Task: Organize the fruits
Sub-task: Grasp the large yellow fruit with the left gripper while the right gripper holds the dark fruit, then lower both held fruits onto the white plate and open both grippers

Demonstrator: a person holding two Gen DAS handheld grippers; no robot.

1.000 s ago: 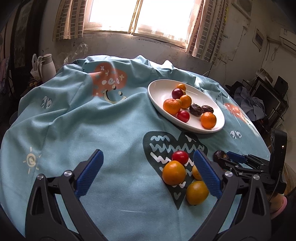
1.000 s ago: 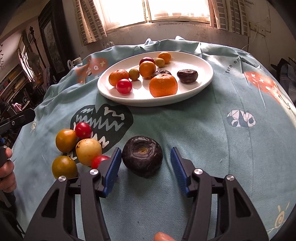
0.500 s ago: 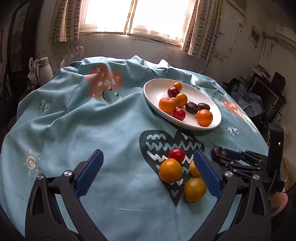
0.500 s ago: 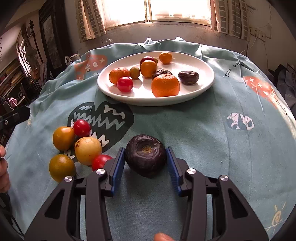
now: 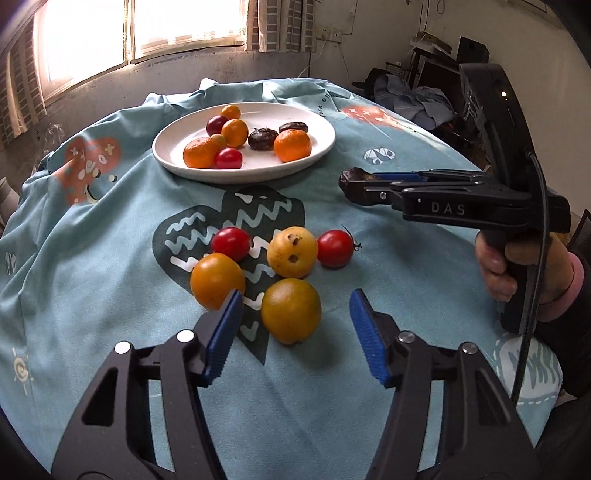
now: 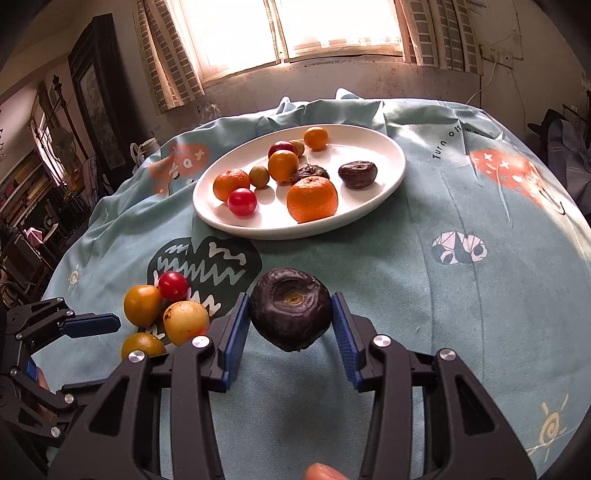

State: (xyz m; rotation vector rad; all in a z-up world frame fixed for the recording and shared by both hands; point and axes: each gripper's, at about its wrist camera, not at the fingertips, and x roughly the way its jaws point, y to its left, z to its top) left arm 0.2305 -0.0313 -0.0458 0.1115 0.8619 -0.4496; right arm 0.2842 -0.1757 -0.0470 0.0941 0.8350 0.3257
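Observation:
My right gripper (image 6: 290, 319) is shut on a dark purple wrinkled fruit (image 6: 290, 308) and holds it above the cloth, short of the white plate (image 6: 391, 177). The plate holds several oranges, tomatoes and dark fruits. My left gripper (image 5: 295, 325) is open, its fingers on either side of a yellow-orange fruit (image 5: 291, 310). Around it lie another orange fruit (image 5: 217, 280), a pale yellow fruit (image 5: 292, 252) and two red tomatoes (image 5: 231, 243) (image 5: 334, 248). The right gripper also shows in the left wrist view (image 5: 354, 184).
The round table is covered by a light blue printed cloth (image 5: 92, 258). The plate also shows in the left wrist view (image 5: 325, 129). A window (image 6: 295, 29) and wall stand behind the table. Furniture and clutter stand at the far right (image 5: 424, 96).
My right gripper closed on the dark fruit and lifted it off the cloth. My left gripper moved right and forward, and narrowed around the near yellow-orange fruit.

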